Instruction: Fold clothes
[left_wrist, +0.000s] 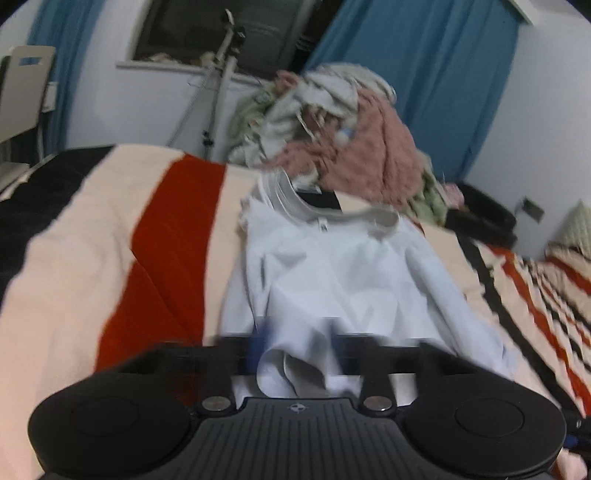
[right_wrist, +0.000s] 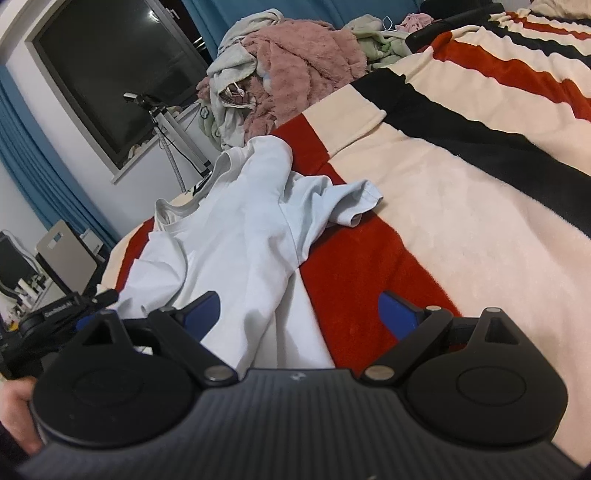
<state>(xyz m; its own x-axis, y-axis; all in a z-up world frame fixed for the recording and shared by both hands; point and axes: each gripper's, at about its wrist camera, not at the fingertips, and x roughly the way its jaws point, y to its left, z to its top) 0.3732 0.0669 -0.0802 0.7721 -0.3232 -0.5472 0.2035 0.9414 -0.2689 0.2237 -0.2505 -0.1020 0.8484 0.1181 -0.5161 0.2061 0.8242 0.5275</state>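
A pale white T-shirt (left_wrist: 332, 266) lies collar away from me on a blanket (left_wrist: 177, 236) striped red, cream and black. In the blurred left wrist view my left gripper (left_wrist: 295, 354) is at the shirt's near hem, shut on a gathered fold of that cloth. In the right wrist view the T-shirt (right_wrist: 236, 229) spreads out with one short sleeve (right_wrist: 351, 203) off to the right. My right gripper (right_wrist: 301, 314) stands open just over the near hem; one blue pad (right_wrist: 203, 310) is above the cloth, the other over the red stripe.
A heap of pink, grey and green clothes (left_wrist: 343, 140) rises behind the shirt, also as the pile (right_wrist: 288, 74). A tripod (left_wrist: 218, 92) stands by the dark window (right_wrist: 110, 74) between blue curtains (left_wrist: 424, 92). A chair (left_wrist: 26, 85) stands at the far left.
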